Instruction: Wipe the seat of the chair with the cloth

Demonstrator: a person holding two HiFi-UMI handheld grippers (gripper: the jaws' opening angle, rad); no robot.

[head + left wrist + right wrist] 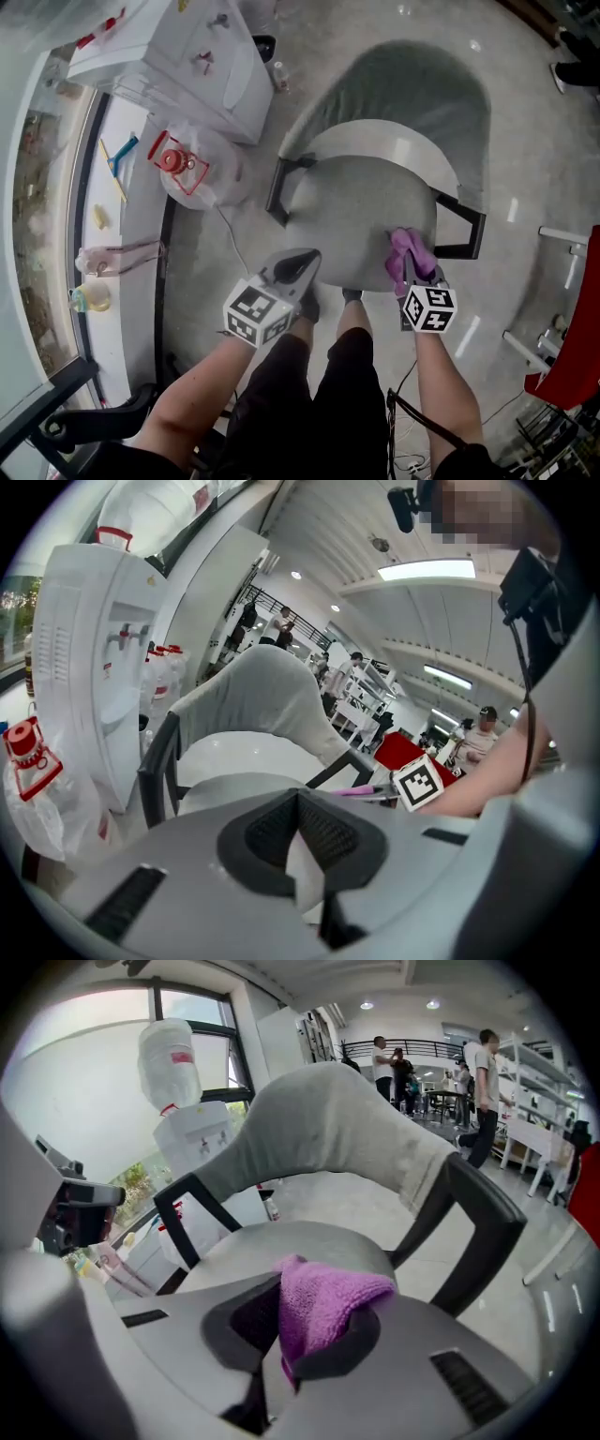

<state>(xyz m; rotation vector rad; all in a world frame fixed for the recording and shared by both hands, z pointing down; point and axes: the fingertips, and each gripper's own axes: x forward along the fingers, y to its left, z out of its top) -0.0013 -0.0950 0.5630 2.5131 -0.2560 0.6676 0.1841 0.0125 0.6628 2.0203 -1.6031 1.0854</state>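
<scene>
White water dispenser [173, 61] beside chair [352, 211]

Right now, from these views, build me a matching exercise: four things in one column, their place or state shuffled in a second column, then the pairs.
Things
1. left tongs
2. right tongs
3. chair seat
4. water jug

Place or state
a. grey, between black armrests
b. shut on the purple cloth
c. on the floor beside the white dispenser, red cap
d. shut, nothing between

Pairs: 1-d, 2-b, 3-a, 4-c
</scene>
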